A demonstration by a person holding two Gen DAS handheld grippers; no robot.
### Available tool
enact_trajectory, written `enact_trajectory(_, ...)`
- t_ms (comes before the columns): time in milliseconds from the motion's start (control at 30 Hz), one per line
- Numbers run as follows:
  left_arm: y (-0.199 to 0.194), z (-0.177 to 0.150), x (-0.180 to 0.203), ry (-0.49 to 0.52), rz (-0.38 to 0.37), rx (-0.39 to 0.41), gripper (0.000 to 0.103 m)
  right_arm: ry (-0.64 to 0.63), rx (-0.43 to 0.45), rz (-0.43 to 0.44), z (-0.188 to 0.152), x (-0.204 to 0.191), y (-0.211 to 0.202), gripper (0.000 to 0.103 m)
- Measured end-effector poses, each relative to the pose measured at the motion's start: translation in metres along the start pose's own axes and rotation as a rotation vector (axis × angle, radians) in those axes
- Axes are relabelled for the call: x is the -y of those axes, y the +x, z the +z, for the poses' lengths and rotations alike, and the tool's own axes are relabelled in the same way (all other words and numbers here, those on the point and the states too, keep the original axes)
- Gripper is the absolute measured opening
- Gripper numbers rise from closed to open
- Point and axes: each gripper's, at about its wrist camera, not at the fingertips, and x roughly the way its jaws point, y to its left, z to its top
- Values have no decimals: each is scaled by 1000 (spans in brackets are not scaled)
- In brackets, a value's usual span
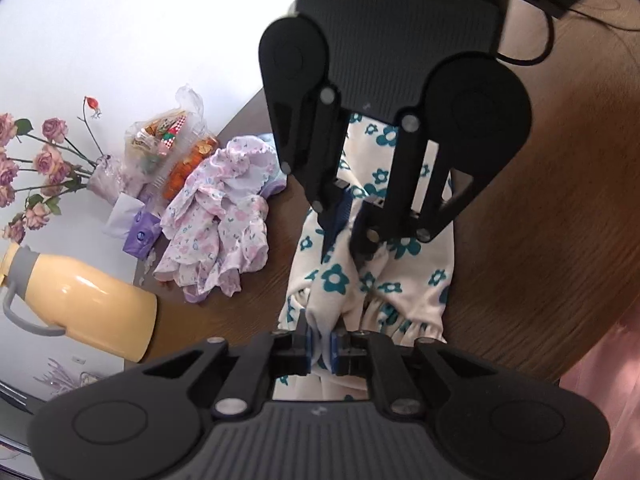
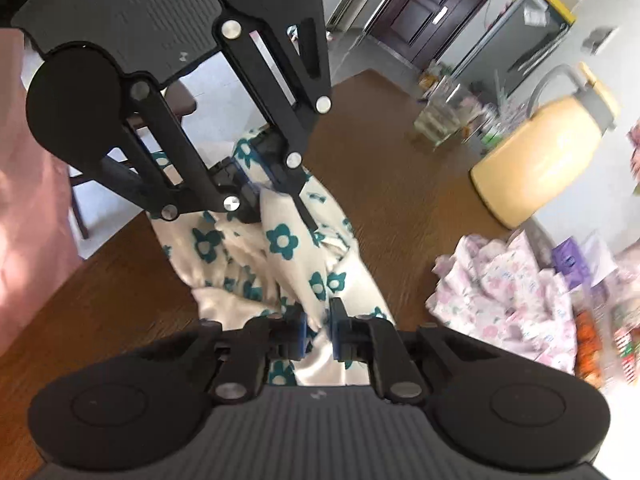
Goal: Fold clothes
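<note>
A cream garment with teal flowers (image 1: 400,280) lies on the brown wooden table (image 1: 540,220). My left gripper (image 1: 322,344) is shut on a pinch of its cloth at the near edge. My right gripper (image 1: 348,216) faces it from across the garment and is shut on the cloth too. In the right wrist view the same garment (image 2: 280,248) runs between my right gripper (image 2: 318,326), shut on its cloth, and the left gripper (image 2: 256,184) opposite. The cloth between the grippers is bunched and lifted.
A crumpled pink floral garment (image 1: 224,216) lies on the table to the left; it also shows in the right wrist view (image 2: 504,300). A yellow thermos jug (image 1: 84,304), snack bags (image 1: 176,148), a purple pack (image 1: 140,236) and pink roses (image 1: 40,168) stand near it.
</note>
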Motion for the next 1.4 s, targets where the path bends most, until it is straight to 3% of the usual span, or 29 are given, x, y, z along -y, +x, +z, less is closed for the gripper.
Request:
enact_trajectory(133, 1, -6, -10, -38, -41, -2, 13, -39, 0, -62, -5, -19, 5, 8)
enact_trajectory(233, 2, -10, -6, -38, -57, -12, 12, -33, 0, -55, -12, -29, 9, 9)
enact_trajectory(400, 0, -16, -1, -18, -78, -22, 11, 36, -7, 30, -11, -23, -5, 30)
enact_trajectory(467, 1, -17, 0, -17, -83, -26, 11, 60, -27, 65, -8, -17, -13, 32)
enact_trajectory(633, 2, -18, 1, -19, -91, -36, 11, 199, -63, 152, 2, 8, -35, 33)
enact_trajectory(867, 3, -20, 1, -28, -97, -35, 11, 389, -15, 206, 8, 37, -32, 33)
enact_trajectory(967, -1, -21, -2, -33, -102, -33, 13, 420, -42, 212, 6, 38, -17, 32)
enact_trajectory(1100, -18, -23, -16, -29, -124, -46, 29, 440, -121, 243, 1, 31, 7, 32)
enact_trajectory(1167, -28, -25, -27, -1, -128, -77, 30, 433, -141, 237, 2, 28, 11, 32)
enact_trajectory(1300, -30, -30, -49, 17, -56, -134, 30, 383, -161, 212, 5, 20, 13, 35)
enact_trajectory(1400, -20, -29, -51, -10, -88, -133, 30, 364, -160, 184, 7, 13, 12, 35)
